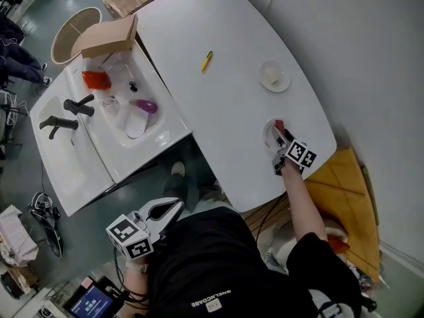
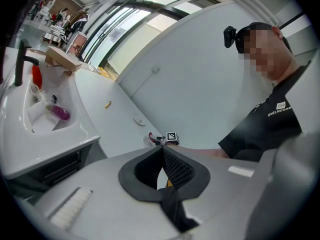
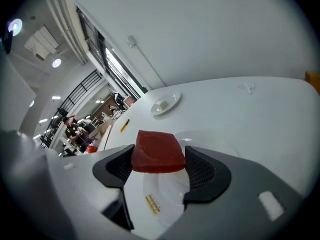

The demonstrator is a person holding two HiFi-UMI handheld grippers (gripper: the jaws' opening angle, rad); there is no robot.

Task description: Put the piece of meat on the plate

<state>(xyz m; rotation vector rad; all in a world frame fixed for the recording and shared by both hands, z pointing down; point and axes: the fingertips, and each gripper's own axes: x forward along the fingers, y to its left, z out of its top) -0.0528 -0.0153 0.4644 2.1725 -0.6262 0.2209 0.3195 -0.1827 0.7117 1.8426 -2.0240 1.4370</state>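
A dark red piece of meat is clamped between the pads of my right gripper, a little above a white plate. In the head view that gripper is over the plate near the table's right front edge, with the meat at its tip. My left gripper hangs off the table by the person's body. Its jaws meet at the tips with nothing between them. From there the meat and the right gripper's marker cube show far off.
On the white table, a second small plate with something pale on it lies beyond the first. A yellow pen lies mid-table. A sink unit with a tap and a few items stands to the left, with a cardboard box behind it.
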